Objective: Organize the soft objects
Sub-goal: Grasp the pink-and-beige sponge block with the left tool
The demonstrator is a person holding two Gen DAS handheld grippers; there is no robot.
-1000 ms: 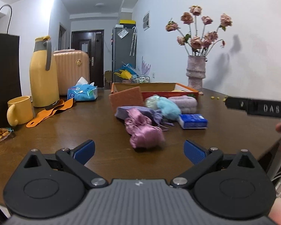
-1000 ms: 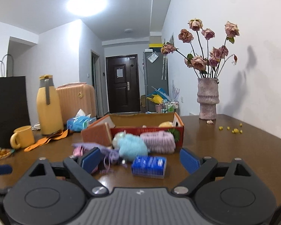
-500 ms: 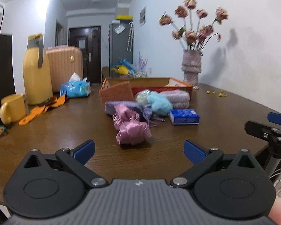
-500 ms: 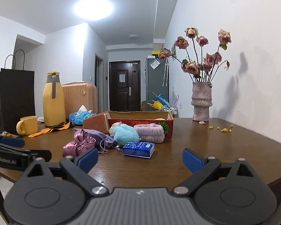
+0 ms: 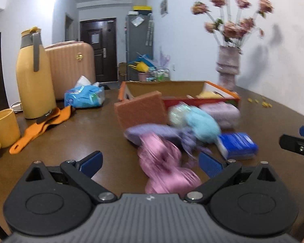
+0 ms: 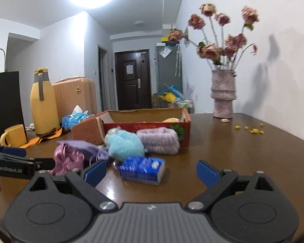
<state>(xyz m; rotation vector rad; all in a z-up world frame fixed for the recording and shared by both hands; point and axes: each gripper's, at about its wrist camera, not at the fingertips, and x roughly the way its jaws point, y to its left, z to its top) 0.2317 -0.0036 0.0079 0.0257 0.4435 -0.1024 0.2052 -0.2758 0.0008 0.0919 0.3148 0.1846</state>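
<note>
Your left gripper (image 5: 150, 160) and right gripper (image 6: 151, 171) both hover low over the table (image 6: 243, 158) with fingers spread wide, nothing between them. The pink satin pouch (image 5: 164, 166) lies just ahead of your left fingers, the blue tissue pack (image 6: 141, 170) just ahead of your right. Bare tabletop stretches right of the cardboard box (image 6: 148, 124) toward the vase (image 6: 223, 95).
</note>
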